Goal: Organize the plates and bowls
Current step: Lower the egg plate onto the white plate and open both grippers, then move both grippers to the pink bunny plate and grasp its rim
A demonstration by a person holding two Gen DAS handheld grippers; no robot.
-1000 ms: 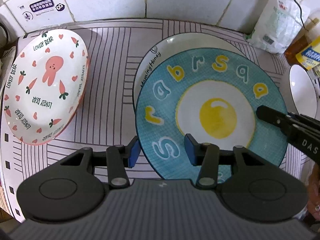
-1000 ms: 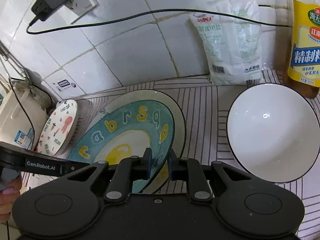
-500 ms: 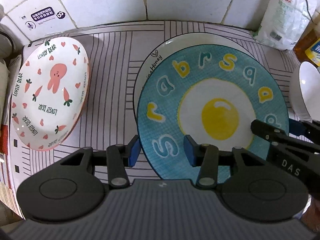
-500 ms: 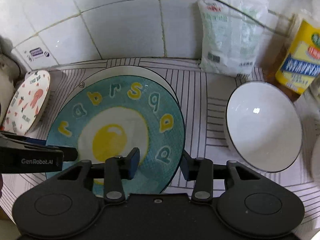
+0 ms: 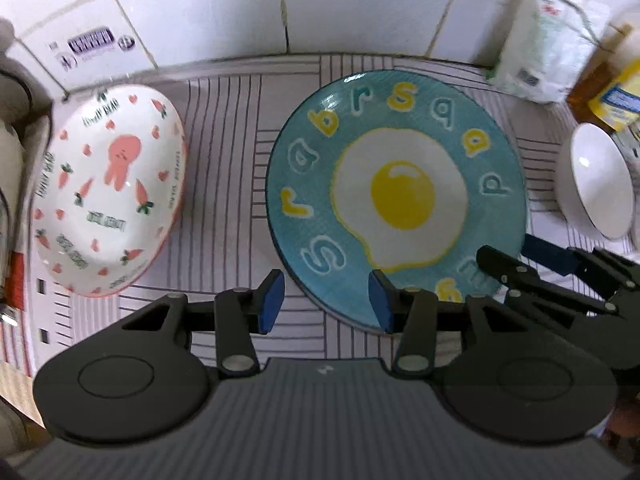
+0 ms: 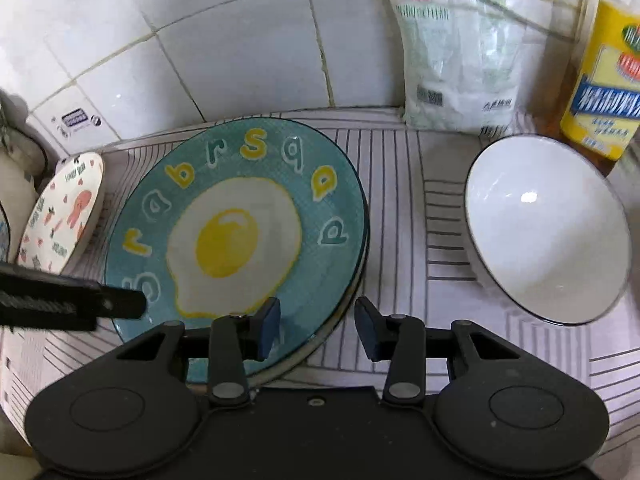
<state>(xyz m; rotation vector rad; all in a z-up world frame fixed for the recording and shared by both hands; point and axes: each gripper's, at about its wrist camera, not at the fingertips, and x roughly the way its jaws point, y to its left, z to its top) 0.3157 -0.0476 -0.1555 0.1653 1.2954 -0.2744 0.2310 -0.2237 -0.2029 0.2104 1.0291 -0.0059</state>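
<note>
A teal plate with a fried-egg print and letters (image 5: 396, 196) (image 6: 240, 236) lies flat on top of another plate, of which only a thin rim (image 6: 336, 332) shows. My left gripper (image 5: 326, 304) is open at the teal plate's near left edge, holding nothing. My right gripper (image 6: 316, 328) is open at the plate's near right edge, holding nothing. A white plate with a pink bunny and carrots (image 5: 108, 196) (image 6: 60, 212) lies to the left. A white bowl with a dark rim (image 6: 548, 228) (image 5: 598, 188) stands to the right.
A striped mat (image 5: 228, 160) covers the counter. A white plastic bag (image 6: 456, 52) and a yellow-labelled oil bottle (image 6: 604, 80) stand against the tiled wall at the back right. A pale appliance (image 6: 12, 184) sits at the far left.
My right gripper let go of the teal plate and opened. The plate now lies flat, covering the white plate beneath. Both grippers have drawn back a little.
</note>
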